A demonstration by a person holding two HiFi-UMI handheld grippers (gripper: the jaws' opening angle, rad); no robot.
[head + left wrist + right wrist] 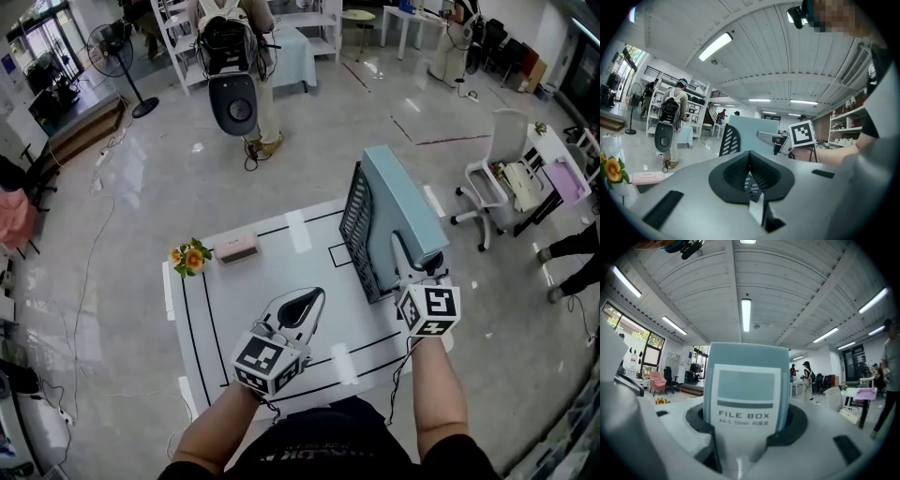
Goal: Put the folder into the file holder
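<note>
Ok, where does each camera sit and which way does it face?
Head view: on the person's head, steeply down at the table; forearms, left tongs and right tongs show.
Left gripper view: on the shut left tongs, facing the file holder.
Right gripper view: on the right tongs, facing the folder they clamp.
Shared: the folder, in all three.

Place: large open-plan lab or office workroom.
Floor: glossy grey floor (309,122), wide and open.
Furniture: white swivel chair (487,178), white shelving rack (173,52), black standing fan (111,54).
Ceiling: long strip lights (746,314) on white ribbed panels.
Workplace: white tabletop (234,309) marked with black lines.
</note>
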